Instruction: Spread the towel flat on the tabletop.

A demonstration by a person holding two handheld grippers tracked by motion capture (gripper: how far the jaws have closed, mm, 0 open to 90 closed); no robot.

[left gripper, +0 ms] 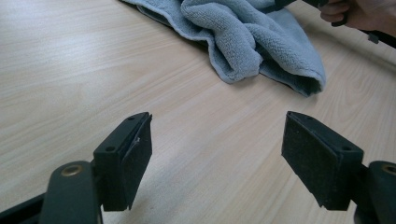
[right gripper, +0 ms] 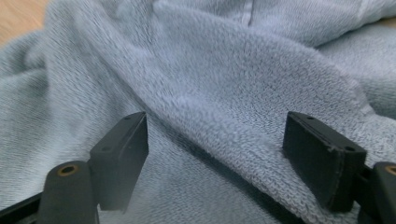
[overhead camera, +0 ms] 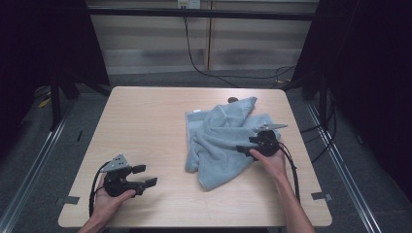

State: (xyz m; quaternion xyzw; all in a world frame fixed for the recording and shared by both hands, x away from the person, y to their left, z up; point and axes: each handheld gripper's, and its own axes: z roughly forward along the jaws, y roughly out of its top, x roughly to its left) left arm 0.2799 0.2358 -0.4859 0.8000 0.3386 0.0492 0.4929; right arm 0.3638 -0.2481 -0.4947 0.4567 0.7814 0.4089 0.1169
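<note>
Nearest, the left gripper (overhead camera: 145, 175) is parked low over bare table (overhead camera: 145, 121) with jaws wide and nothing between them, apparently held in reserve. Farther off, the crumpled grey-blue towel (overhead camera: 221, 141) lies right of centre; the right gripper (overhead camera: 248, 144) is poised over its folds, jaws spread wide, probably to pinch a ridge.

Bare forearms, black left gripper (overhead camera: 147, 176) w/ grey plate, black right gripper (overhead camera: 247, 145), black cables
</note>
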